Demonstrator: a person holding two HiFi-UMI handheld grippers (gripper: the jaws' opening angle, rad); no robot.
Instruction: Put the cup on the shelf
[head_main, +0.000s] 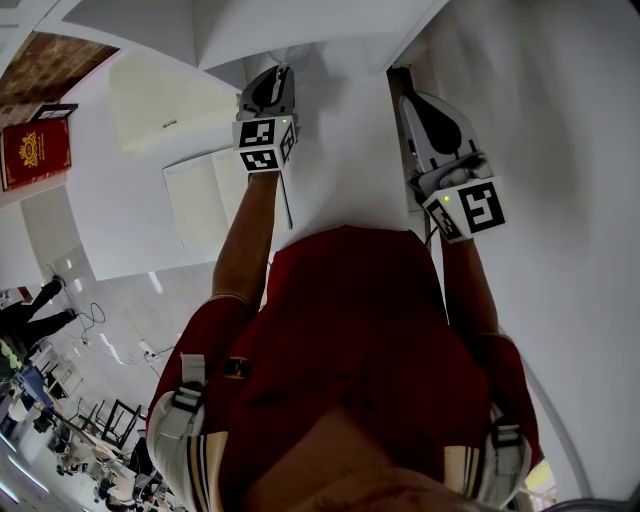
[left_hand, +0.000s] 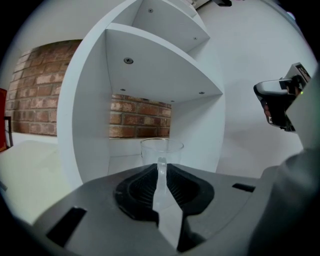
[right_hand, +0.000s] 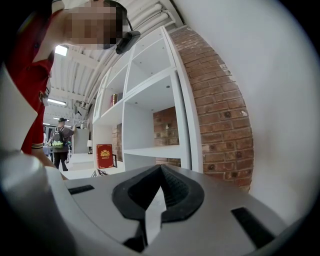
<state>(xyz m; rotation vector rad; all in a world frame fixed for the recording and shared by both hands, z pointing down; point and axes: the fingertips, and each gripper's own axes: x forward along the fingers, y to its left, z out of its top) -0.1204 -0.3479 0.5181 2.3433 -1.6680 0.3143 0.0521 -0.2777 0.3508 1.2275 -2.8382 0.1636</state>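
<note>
At shelf (left_hand: 150, 80) front: left gripper (left_hand: 161, 165) jaws narrow, pinched on handle (left_hand: 160, 176) of clear cup (left_hand: 161, 149). Cup upright, just past jaw tips, level with lower compartment opening. Cannot tell whether cup base rests on board. Right gripper (right_hand: 161, 172) off to side near brick wall (right_hand: 220, 115): jaws together, tips meeting, nothing between.

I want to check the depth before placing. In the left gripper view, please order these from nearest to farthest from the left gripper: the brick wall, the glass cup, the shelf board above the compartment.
1. glass cup: its handle is between the jaws of the left gripper.
2. shelf board: above and ahead, roofing the compartment.
3. brick wall: seen through the compartment's open back.
</note>
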